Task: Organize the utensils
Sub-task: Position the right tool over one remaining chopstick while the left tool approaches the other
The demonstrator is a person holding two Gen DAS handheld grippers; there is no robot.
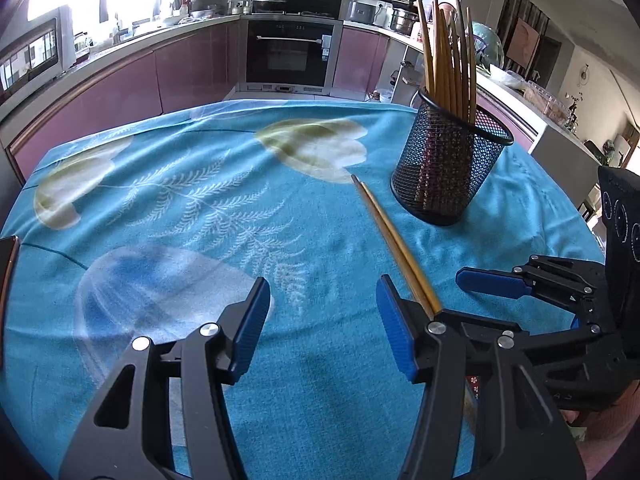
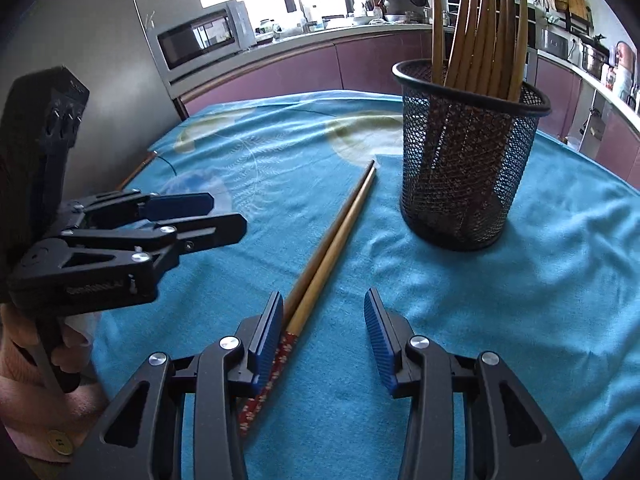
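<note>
The left gripper (image 1: pixel 322 320) hangs low over the table (image 1: pixel 168 200) with its jaws apart and nothing between them; the two loose chopsticks (image 1: pixel 394 240) pass just outside its right pad. The right gripper (image 2: pixel 324 340) beside it is also parted and empty, the chopsticks' red patterned ends lying against the outer side of its left pad. The chopsticks lie side by side on the blue cloth, tips toward the mesh cup (image 2: pixel 468 160), which stands upright near the table's far right edge, full of chopsticks.
</note>
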